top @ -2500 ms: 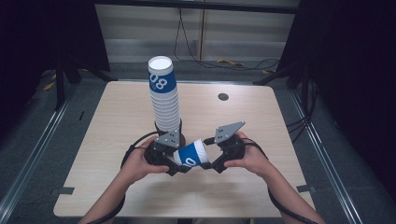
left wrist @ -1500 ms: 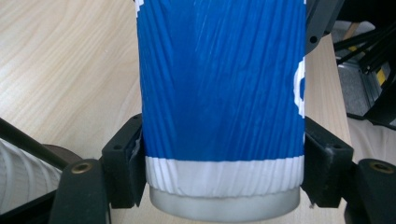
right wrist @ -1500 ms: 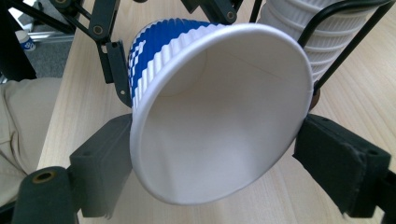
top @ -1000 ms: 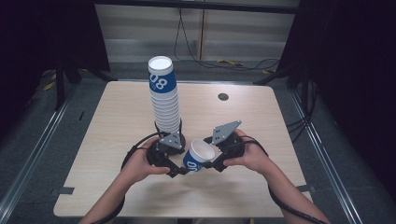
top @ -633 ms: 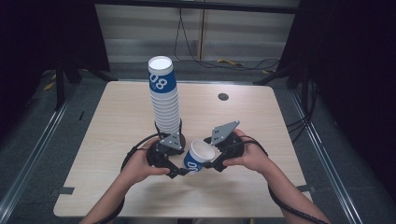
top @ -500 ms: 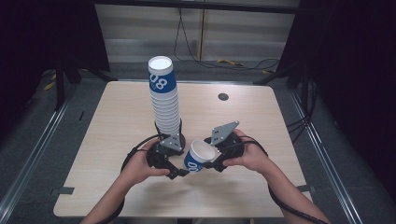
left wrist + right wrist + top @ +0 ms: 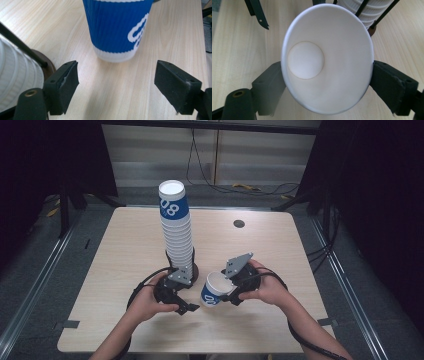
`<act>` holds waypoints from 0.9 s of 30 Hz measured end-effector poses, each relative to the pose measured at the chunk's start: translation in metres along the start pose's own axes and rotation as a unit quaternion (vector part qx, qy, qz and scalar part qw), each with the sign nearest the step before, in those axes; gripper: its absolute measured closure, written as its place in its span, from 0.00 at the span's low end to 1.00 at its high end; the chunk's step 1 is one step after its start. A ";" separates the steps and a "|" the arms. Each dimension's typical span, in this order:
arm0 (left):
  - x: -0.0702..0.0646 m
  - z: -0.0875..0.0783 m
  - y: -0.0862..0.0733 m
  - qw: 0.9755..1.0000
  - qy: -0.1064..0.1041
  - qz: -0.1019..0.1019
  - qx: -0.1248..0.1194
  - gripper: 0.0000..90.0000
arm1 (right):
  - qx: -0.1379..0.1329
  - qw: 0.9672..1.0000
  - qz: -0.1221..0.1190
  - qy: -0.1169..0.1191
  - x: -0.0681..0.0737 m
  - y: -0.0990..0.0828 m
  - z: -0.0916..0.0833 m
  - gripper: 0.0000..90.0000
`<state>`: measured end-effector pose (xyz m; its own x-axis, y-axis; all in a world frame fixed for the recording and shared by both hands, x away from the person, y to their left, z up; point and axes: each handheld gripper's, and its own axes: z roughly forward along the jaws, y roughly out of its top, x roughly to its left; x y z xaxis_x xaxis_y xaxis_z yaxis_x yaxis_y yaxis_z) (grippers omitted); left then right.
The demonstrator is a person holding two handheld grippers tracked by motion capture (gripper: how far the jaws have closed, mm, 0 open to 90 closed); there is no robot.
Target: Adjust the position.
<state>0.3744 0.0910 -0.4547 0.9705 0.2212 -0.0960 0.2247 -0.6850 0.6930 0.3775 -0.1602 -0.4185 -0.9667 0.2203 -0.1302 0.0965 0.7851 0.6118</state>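
Note:
A blue ribbed paper cup [image 7: 214, 290] with a white inside is tilted just above the table, and my right gripper [image 7: 223, 292] is shut on its rim end. In the right gripper view the cup's open mouth [image 7: 327, 57] faces the camera, squeezed between both pads. My left gripper [image 7: 186, 306] is open; its jaws have just been opening and nothing is between them. In the left gripper view the cup's bottom [image 7: 117, 27] sits just beyond the spread pads [image 7: 66, 82]. A tall stack of the same cups [image 7: 177, 230] stands on a dark round base behind both hands.
The light wooden table [image 7: 125, 245] has a small dark round spot [image 7: 239, 223] at the back right. The stack's ribbed white side [image 7: 17, 80] is close on the left of the left gripper. Cables trail from both grippers toward the front edge.
The left gripper has let go of the cup's bottom, spread its jaws and drawn back a little to the left. The right gripper keeps holding the cup in place.

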 end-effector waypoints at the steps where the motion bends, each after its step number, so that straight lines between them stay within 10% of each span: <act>1: 0.000 0.000 -0.002 1.000 -0.001 -0.003 -0.003 0.21 | 0.005 1.000 -0.001 0.000 0.000 0.000 0.001 0.17; 27: 0.002 -0.004 -0.016 1.000 0.002 -0.016 0.000 0.21 | 0.024 1.000 0.012 -0.004 0.004 -0.001 0.009 0.14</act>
<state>0.3719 0.1051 -0.4634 0.9626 0.2454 -0.1147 0.2549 -0.6775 0.6900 0.3759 -0.1544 -0.4266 -0.9622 0.2434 -0.1223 0.1308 0.8067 0.5764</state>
